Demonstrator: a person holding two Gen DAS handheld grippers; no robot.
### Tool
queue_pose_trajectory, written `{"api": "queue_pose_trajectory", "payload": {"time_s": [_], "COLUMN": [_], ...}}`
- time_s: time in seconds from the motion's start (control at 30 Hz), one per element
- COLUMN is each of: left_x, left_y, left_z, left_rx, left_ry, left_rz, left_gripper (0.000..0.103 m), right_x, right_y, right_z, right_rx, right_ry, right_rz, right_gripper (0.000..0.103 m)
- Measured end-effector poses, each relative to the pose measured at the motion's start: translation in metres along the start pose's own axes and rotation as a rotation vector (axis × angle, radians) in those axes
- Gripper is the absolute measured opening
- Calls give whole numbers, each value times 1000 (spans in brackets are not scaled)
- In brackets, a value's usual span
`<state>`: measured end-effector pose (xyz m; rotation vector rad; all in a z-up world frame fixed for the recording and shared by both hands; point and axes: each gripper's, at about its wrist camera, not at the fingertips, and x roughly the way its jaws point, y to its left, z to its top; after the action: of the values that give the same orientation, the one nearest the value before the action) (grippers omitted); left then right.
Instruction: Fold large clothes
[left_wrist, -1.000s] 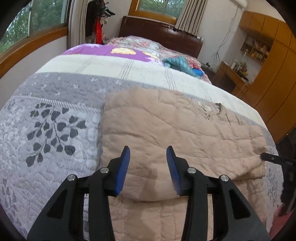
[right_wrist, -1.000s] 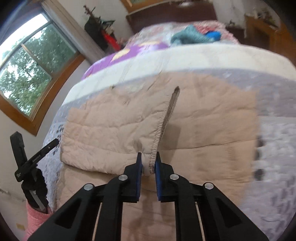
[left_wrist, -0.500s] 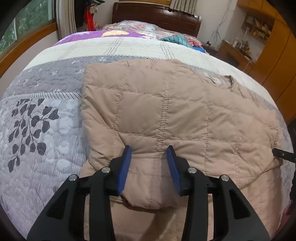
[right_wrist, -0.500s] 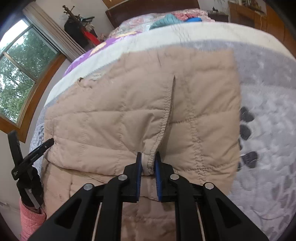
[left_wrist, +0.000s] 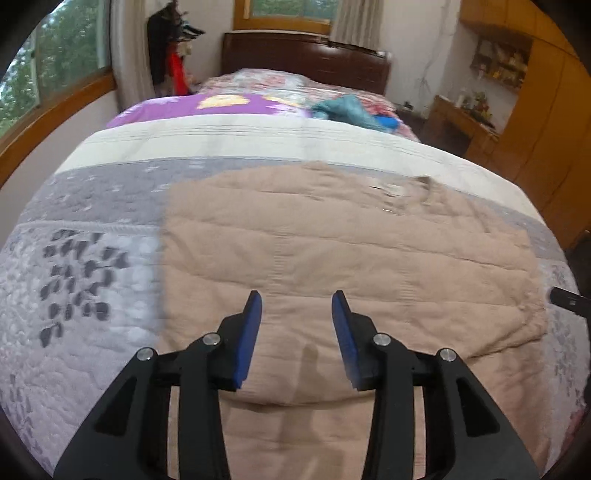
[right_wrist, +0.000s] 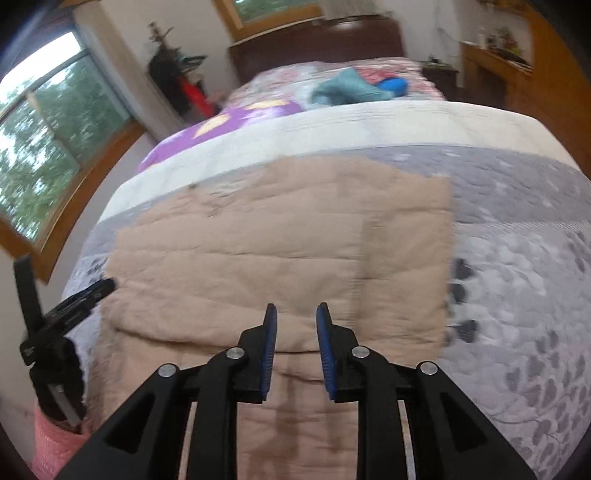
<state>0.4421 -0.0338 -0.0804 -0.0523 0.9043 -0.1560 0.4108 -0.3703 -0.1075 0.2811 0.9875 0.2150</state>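
Note:
A beige quilted jacket (left_wrist: 332, 251) lies folded flat on the bed, its collar toward the far right. It also shows in the right wrist view (right_wrist: 280, 251), with its folded top layer ending just ahead of the fingers. My left gripper (left_wrist: 295, 306) is open and empty, held above the jacket's near edge. My right gripper (right_wrist: 295, 317) is open and empty, also above the near part of the jacket. The left gripper shows at the left edge of the right wrist view (right_wrist: 62, 314), beside the jacket.
The bed's grey leaf-patterned quilt (left_wrist: 85, 288) surrounds the jacket. A teal garment (left_wrist: 347, 110) lies near the dark headboard (left_wrist: 306, 62). Wooden cabinets (left_wrist: 546, 129) stand to the right, a window (right_wrist: 48, 147) to the left.
My right gripper has opened and let go of the jacket's edge, which now lies flat. Both grippers have pulled back and risen a little from the jacket.

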Motion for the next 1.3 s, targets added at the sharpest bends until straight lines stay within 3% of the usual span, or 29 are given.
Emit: {"api": "queue_pose_trajectory", "payload": {"time_s": [0.17, 0.37, 0.8, 0.9, 0.93, 1.0, 1.1, 1.3], "left_x": [23, 48, 56, 34, 19, -15, -66, -123], "left_y": [-28, -31, -33, -25, -19, -4, 27, 94], "left_z": [-9, -20, -22, -19, -21, -28, -52, -138], "left_rx": [45, 87, 96, 71, 53, 38, 41, 29], "left_ry": [45, 75, 85, 102, 93, 60, 6, 58], "left_rz": [5, 28, 43, 17, -16, -51, -13, 90], "left_gripper": [39, 41, 41, 41, 46, 55, 68, 69], "right_x": [33, 67, 85, 42, 21, -17, -56, -102], "right_y": [20, 19, 25, 20, 20, 16, 4, -36], "right_z": [-1, -12, -14, -20, -25, -42, -76, -177], "right_rx": [-36, -40, -54, -27, -39, -71, -81, -33], "right_ry": [49, 110, 98, 18, -31, -91, -100, -60], "right_rz": [-12, -45, -77, 24, 60, 75, 86, 49], "right_gripper": [23, 21, 21, 26, 30, 46, 49, 53]}}
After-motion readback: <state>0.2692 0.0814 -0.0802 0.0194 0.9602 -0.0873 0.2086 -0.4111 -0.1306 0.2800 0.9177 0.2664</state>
